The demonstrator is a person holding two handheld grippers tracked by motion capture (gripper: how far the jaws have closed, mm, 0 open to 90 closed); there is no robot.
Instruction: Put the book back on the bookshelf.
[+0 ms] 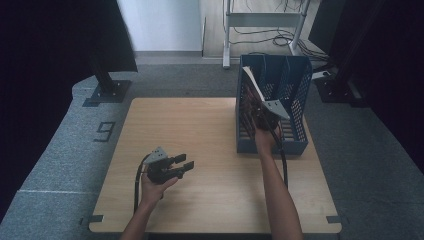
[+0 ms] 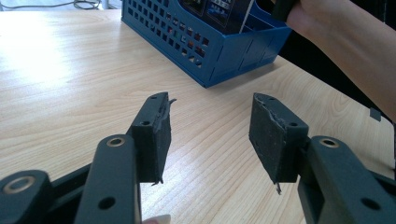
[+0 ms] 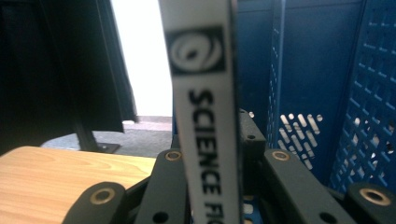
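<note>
Black claws over our pale wooden worktop (image 1: 210, 150): one empty, one pinching a book.

Nearest us, our left claw (image 1: 181, 165) hovers low above the wood with its jaws spread and nothing between them. Farther off, our right claw (image 1: 261, 116) pinches a thin book with a white spine (image 3: 205, 116) printed "SCIENCE", held upright and tilted in the left compartment of the blue perforated plastic file rack (image 1: 295, 85) at the worktop's far right.

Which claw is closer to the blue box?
The right claw. It is at the blue box, gripping a book in it. The left claw hovers open over the table, well away.
</note>
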